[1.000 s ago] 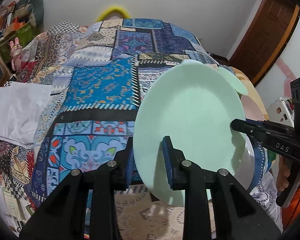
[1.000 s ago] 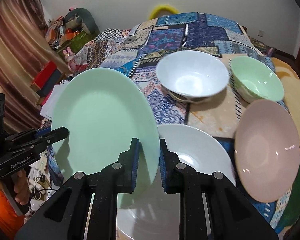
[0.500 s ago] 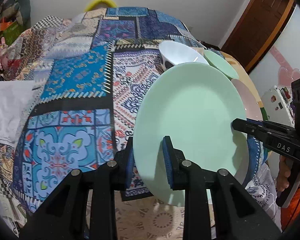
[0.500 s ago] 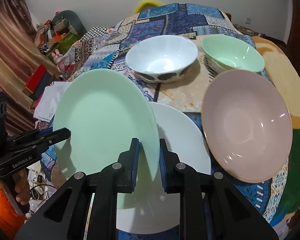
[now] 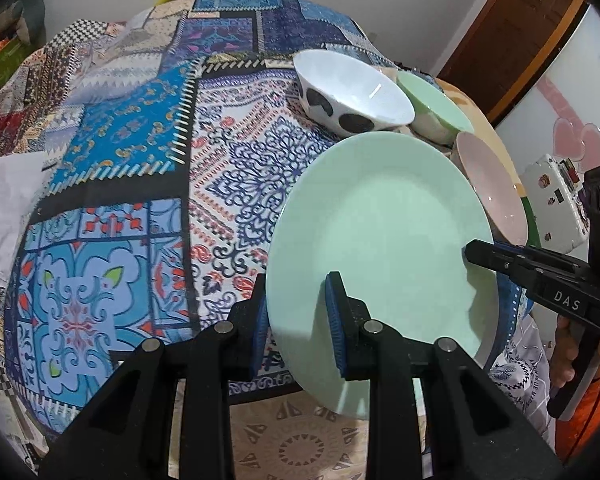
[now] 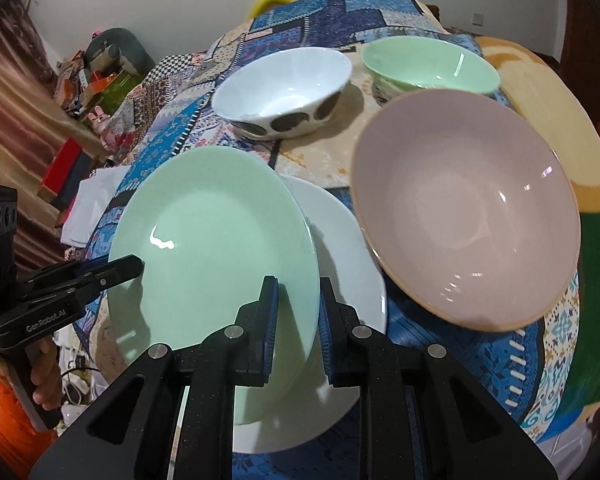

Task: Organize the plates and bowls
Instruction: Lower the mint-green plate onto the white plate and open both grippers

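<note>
Gripping opposite edges of the green plate (image 6: 216, 236), your left gripper (image 5: 296, 320) and right gripper (image 6: 298, 320) each pinch its rim between narrowly set blue pads, holding it tilted above the white plate (image 6: 340, 240) on the patterned cloth (image 5: 140, 200). Beside it you see the pink plate (image 6: 468, 208), with the white spotted bowl (image 6: 284, 92) and the green bowl (image 6: 428, 64) farther back, the two bowls close together
</note>
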`<control>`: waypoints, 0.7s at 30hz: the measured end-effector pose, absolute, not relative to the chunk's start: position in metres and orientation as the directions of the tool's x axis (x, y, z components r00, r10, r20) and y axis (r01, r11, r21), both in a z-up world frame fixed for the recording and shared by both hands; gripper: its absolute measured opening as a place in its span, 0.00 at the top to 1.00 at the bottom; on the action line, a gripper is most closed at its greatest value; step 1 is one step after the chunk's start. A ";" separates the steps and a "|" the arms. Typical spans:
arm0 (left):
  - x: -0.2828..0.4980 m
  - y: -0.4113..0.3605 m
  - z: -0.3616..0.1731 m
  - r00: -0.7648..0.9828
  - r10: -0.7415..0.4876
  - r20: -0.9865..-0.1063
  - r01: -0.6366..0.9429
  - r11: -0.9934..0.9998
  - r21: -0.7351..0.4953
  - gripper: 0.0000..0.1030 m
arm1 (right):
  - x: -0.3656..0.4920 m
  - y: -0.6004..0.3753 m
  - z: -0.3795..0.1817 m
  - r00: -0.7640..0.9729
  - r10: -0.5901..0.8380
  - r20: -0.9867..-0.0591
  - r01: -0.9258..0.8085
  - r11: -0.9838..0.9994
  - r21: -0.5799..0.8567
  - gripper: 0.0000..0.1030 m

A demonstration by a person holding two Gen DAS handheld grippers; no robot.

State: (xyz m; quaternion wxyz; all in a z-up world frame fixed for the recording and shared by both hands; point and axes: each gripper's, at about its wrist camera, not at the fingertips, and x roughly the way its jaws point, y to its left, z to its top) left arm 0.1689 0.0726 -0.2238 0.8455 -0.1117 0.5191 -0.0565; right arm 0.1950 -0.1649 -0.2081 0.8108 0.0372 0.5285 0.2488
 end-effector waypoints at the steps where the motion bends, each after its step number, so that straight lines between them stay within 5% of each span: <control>1: 0.169 0.071 -0.225 0.451 -0.212 -0.867 -0.019 0.969 -0.247 0.74 | 0.195 -0.168 -0.209 0.319 0.443 -0.838 -0.356 0.876 0.327 0.83; 21: 0.184 0.042 -0.236 0.433 -0.112 -0.895 0.007 0.993 -0.121 0.73 | 0.192 -0.181 -0.211 0.321 0.424 -0.847 -0.362 0.881 0.304 0.81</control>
